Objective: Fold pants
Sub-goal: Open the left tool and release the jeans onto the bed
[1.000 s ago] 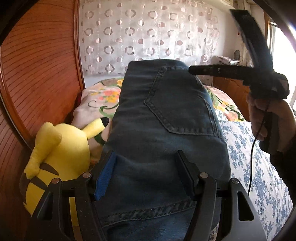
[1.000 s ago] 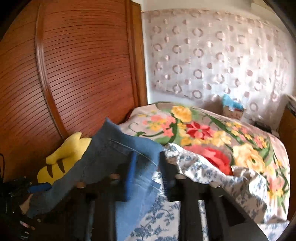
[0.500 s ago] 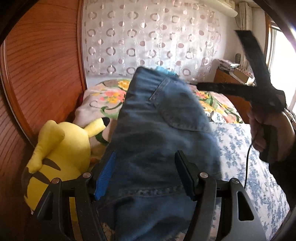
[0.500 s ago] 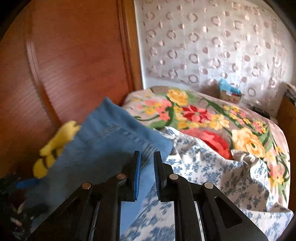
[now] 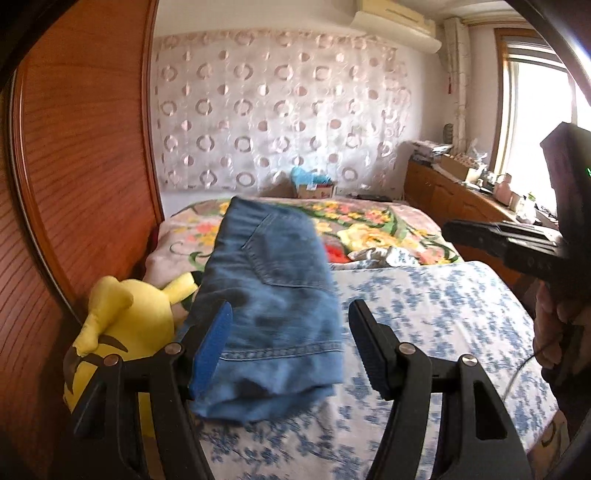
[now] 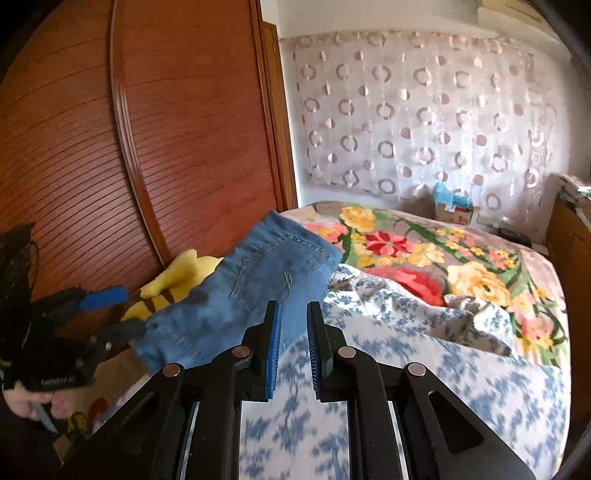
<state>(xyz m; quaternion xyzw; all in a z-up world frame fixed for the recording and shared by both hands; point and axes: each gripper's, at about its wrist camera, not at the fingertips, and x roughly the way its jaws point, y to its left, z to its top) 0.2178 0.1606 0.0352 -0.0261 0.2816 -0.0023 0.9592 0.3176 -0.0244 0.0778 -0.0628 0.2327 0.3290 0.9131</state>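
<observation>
Folded jeans (image 5: 269, 306) lying on the blue-flowered sheet (image 5: 424, 317) at the bed's left edge, back pocket up, beside a yellow plush (image 5: 125, 332) and the wooden wardrobe (image 5: 81, 147). Left gripper (image 5: 290, 345) spread wide over the jeans' near end, gripping nothing. Right gripper (image 6: 293, 345) nearly closed, a narrow gap between its pads, empty, above the sheet just right of the jeans (image 6: 236, 299).

Bedroom. Ribbed wooden wardrobe (image 5: 74, 155) fills frame left. Circle-patterned curtain (image 5: 280, 122) covers the far wall at centre. Air conditioner (image 5: 395, 26) at upper right. Bright window (image 5: 535, 114) at right edge, above a cluttered wooden sideboard (image 5: 454, 192). Daylight throughout.
</observation>
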